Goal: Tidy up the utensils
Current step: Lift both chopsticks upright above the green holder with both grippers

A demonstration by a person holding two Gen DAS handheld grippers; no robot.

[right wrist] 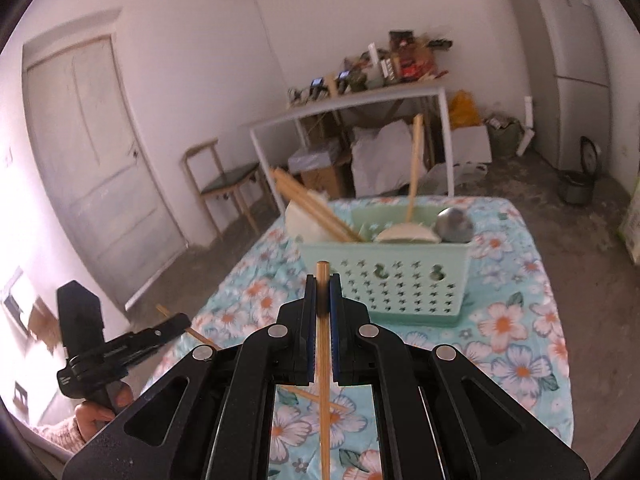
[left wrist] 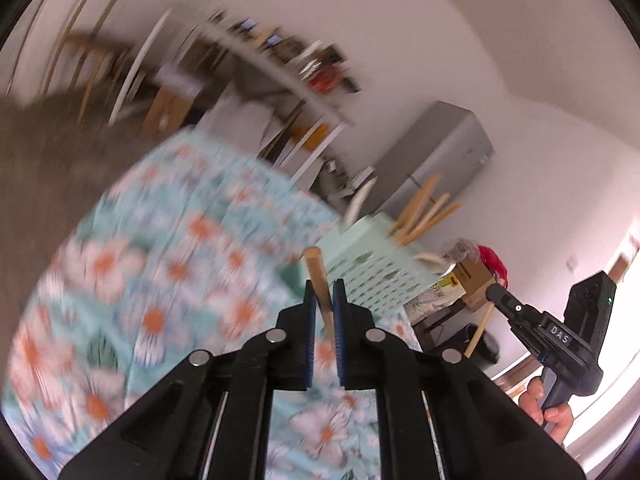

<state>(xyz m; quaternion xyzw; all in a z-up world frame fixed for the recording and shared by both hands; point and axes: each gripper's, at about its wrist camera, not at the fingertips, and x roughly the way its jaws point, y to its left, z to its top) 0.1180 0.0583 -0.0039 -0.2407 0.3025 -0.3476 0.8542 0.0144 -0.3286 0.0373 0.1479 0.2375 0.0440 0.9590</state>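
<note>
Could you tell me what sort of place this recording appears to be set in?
Probably a modest home room used for kitchen storage. A tall grey refrigerator stands against the wall, a pale green perforated plastic basket holding utensils sits on a table covered with a floral turquoise cloth, and a cluttered white-framed shelf table lines the back wall.

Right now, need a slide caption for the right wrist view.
Right claw shut on a chopstick, facing the green basket of utensils on the floral tablecloth.
</note>
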